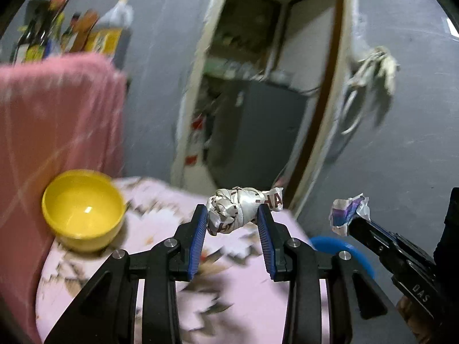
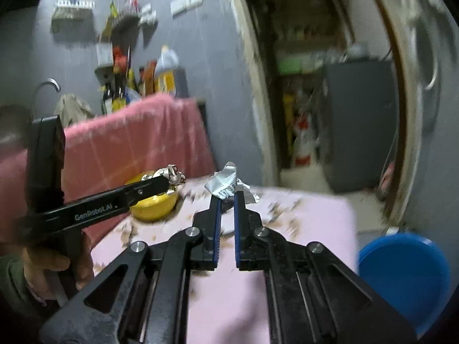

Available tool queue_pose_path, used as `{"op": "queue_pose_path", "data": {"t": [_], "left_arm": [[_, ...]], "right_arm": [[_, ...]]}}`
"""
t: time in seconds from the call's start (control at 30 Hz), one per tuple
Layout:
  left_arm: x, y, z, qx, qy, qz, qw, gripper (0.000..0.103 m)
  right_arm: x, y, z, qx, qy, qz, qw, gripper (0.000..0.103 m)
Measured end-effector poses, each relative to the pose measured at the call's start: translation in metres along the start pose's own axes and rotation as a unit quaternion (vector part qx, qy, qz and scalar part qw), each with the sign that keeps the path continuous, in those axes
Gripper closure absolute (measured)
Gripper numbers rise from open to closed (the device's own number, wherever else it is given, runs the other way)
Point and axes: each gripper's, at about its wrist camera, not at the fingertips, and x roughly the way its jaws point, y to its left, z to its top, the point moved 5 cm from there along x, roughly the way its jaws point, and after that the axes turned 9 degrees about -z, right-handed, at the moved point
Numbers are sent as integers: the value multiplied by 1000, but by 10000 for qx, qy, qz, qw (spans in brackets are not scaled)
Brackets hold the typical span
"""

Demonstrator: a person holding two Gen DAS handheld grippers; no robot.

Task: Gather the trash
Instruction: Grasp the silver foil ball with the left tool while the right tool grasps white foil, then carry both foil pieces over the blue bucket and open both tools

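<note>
My left gripper (image 1: 233, 215) is shut on a knotted white plastic wrapper (image 1: 238, 210) with dark red print, held above the pink patterned tablecloth (image 1: 252, 309). It also shows in the right wrist view (image 2: 172, 176), at the tip of the left gripper (image 2: 165, 183). My right gripper (image 2: 227, 197) is shut on a crumpled silver-white wrapper (image 2: 225, 182); in the left wrist view this wrapper (image 1: 348, 212) shows purple print and hangs in the air to the right of the table. A blue bin (image 2: 404, 281) stands on the floor at the right; its rim (image 1: 344, 250) shows below the right gripper (image 1: 354, 223).
A yellow bowl (image 1: 83, 209) sits on the table's far left, beside a pink cloth (image 1: 57, 120) draped over a counter. Bottles (image 2: 137, 86) stand behind it. An open doorway (image 2: 315, 86) leads to a cluttered room. The wall is grey.
</note>
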Motion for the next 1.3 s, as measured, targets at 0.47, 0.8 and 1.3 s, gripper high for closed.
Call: {"op": "queue_pose_path", "data": {"t": [0.47, 0.8, 1.3], "left_arm": [[24, -132, 23, 931, -279, -981, 9904, 72], [72, -194, 2, 1159, 109, -1419, 9830, 72], [171, -220, -66, 1179, 1462, -1388, 9724, 72]], "right_arm": [[-92, -82, 36, 185, -1102, -1026, 9884, 86], [-115, -150, 17, 488, -973, -1553, 9818, 86], [-84, -237, -49, 1182, -23, -1933, 9740, 85]]}}
